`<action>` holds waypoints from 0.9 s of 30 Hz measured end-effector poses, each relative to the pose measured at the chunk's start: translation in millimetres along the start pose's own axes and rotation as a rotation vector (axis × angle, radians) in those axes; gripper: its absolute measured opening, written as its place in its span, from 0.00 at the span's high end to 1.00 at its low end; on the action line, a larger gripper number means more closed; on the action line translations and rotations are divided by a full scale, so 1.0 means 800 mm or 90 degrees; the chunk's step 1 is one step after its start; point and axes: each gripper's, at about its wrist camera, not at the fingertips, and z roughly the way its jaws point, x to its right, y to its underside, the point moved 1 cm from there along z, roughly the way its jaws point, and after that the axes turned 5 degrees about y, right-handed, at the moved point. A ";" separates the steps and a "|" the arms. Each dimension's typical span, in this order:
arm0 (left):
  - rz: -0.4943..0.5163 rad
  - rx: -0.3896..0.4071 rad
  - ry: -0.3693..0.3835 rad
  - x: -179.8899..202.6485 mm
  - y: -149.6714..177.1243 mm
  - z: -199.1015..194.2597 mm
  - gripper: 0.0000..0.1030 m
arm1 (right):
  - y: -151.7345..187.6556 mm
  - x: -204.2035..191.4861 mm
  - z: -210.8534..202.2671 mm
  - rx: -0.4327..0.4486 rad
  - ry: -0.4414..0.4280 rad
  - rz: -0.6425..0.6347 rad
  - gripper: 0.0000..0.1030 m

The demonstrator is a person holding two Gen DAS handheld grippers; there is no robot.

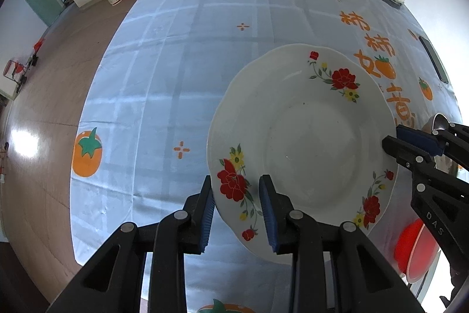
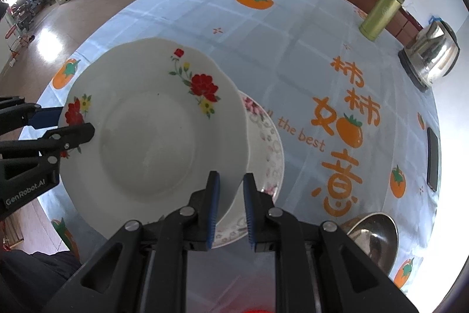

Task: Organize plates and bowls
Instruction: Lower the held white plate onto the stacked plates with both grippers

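Two grippers pinch one white plate by opposite rims: left gripper on the near-left edge, right gripper on the other, both angled steeply down. Red and yellow flowers ring its scalloped rim. It hangs partly over a pink-patterned plate on the persimmon-print tablecloth.

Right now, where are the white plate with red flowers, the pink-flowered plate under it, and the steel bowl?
white plate with red flowers (image 2: 152,137): right wrist view, on its sunken centre.
pink-flowered plate (image 2: 271,148): right wrist view, on its exposed right rim.
steel bowl (image 2: 372,236): right wrist view, on its shiny inner wall.
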 end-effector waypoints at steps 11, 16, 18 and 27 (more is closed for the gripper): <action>0.018 -0.006 0.004 0.019 -0.004 0.008 0.68 | 0.008 0.018 0.002 -0.007 0.008 0.018 0.84; 0.026 -0.008 0.006 0.026 -0.007 0.013 0.68 | 0.011 0.023 0.003 -0.011 0.011 0.024 0.84; 0.030 -0.008 0.007 0.028 -0.008 0.014 0.68 | 0.012 0.025 0.003 -0.013 0.014 0.026 0.84; 0.046 -0.009 0.009 0.041 -0.013 0.019 0.68 | 0.018 0.036 0.005 -0.022 0.023 0.038 0.84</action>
